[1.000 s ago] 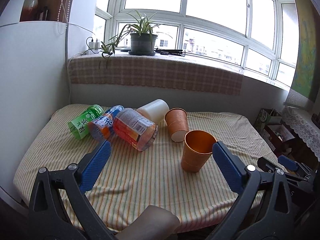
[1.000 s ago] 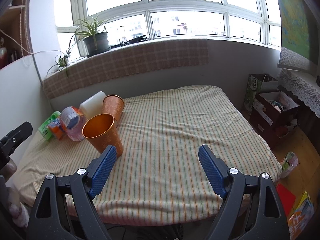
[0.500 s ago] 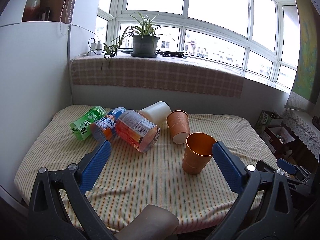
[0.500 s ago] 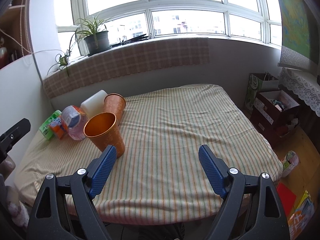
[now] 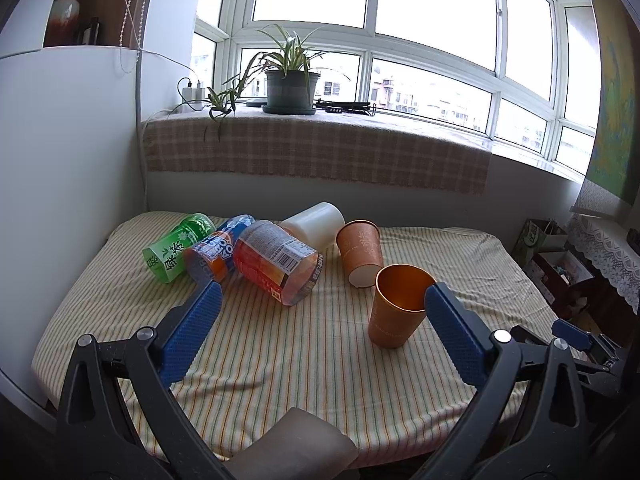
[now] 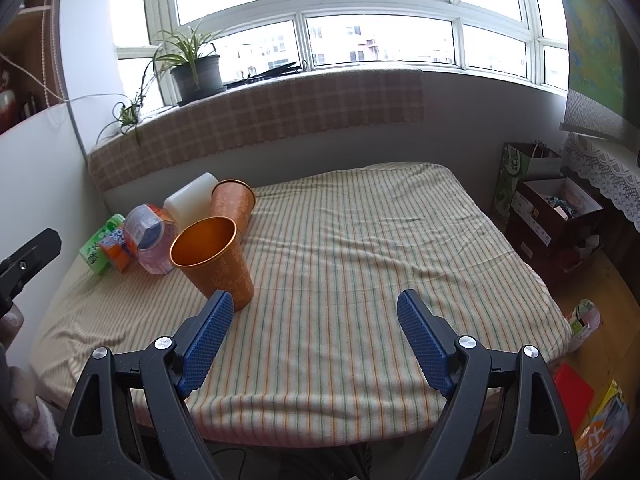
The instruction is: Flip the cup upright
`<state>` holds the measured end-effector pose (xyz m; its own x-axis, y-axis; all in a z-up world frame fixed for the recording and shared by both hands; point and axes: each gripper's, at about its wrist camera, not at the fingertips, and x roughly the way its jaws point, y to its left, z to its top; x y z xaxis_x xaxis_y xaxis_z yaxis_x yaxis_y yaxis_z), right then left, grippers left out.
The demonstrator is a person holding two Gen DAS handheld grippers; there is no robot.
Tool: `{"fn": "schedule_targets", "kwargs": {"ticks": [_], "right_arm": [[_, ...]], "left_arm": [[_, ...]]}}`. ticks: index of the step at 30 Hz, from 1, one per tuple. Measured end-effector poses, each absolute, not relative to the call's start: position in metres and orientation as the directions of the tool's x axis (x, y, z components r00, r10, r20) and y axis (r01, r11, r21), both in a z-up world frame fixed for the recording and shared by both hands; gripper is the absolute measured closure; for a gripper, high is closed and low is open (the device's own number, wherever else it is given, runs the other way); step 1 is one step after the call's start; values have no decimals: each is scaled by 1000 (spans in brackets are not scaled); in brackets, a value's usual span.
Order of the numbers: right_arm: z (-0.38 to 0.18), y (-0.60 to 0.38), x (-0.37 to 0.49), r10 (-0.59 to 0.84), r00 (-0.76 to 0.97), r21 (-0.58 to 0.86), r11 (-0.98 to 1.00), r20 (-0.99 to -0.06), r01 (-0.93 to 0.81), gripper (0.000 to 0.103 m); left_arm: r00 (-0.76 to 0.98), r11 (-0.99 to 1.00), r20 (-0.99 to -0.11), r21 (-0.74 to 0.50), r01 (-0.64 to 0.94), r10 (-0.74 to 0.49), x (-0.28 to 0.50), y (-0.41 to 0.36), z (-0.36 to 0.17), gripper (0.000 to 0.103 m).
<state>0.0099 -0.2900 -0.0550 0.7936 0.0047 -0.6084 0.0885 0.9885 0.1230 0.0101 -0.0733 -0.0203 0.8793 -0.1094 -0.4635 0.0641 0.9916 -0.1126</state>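
Two orange cups on the bed, one upright point(image 5: 396, 311) and one on its side point(image 5: 360, 252), beside three toppled bottles; both grippers' jaws spread, holding nothing.

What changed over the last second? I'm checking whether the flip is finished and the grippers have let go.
Little changed. Both views pulled back slightly from the table. The left gripper and right gripper stayed open and empty. The upright cup, the lying cup and the bottles kept their places.
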Motion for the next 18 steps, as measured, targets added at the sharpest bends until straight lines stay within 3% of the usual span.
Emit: {"fn": "schedule_targets", "kwargs": {"ticks": [18], "right_arm": [[-60, -279, 13, 27, 784, 116, 992, -620, 57, 19]], "left_arm": [[886, 996, -457, -80, 40, -72, 11, -69, -25, 0]]}}
